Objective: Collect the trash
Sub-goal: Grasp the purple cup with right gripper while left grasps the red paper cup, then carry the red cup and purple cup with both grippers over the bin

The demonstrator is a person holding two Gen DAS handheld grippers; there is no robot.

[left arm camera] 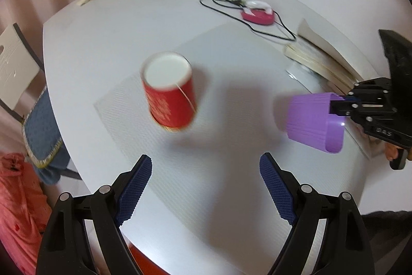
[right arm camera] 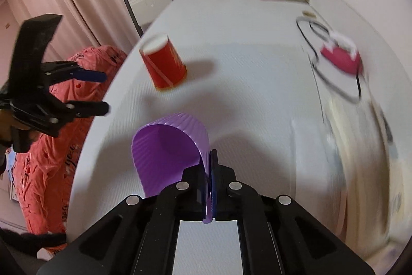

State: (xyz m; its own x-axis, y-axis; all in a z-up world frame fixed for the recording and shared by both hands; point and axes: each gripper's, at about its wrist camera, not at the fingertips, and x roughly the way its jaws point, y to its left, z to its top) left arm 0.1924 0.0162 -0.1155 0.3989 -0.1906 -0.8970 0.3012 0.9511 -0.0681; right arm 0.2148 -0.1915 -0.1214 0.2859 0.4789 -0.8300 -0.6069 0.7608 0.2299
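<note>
Right claw [right arm camera: 209, 166] clamped on purple cup [right arm camera: 167, 148] rim; left claw [left arm camera: 206, 187] gaping, empty, near upturned red paper cup [left arm camera: 168, 92] on bench [left arm camera: 231, 120]

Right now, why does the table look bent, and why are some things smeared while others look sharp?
Both views come through fisheye lenses, so the table bulges and dark corners frame each picture. In the left wrist view the red cup is motion-blurred, while the left gripper stays crisp. In the right wrist view the books smear most; the purple cup in the right gripper stays sharp.
</note>
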